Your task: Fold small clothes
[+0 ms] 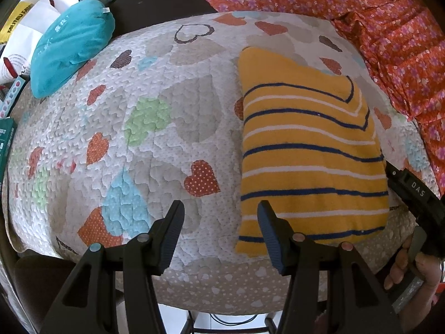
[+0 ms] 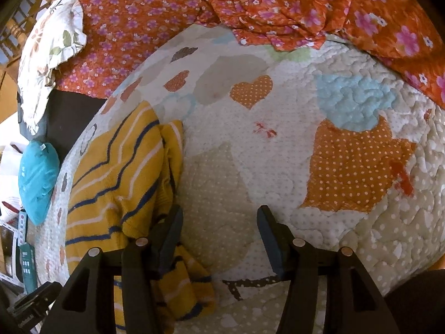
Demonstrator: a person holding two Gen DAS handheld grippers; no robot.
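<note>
A small yellow garment with navy and white stripes (image 1: 308, 150) lies folded flat on the heart-patterned quilt (image 1: 155, 117), right of centre in the left wrist view. My left gripper (image 1: 221, 228) is open and empty, just above the quilt at the garment's near left corner. The right gripper's body (image 1: 414, 194) shows at the garment's right edge. In the right wrist view the garment (image 2: 116, 183) lies at the lower left, its layered edge beside the left finger. My right gripper (image 2: 219, 231) is open and empty over the quilt (image 2: 278, 139).
A teal cushion (image 1: 69, 47) rests at the quilt's far left edge. An orange floral cloth (image 1: 389, 33) is bunched along the far and right sides. Papers and boxes (image 1: 16, 41) lie off the left edge. A floral pillow (image 2: 50, 50) is at the far left.
</note>
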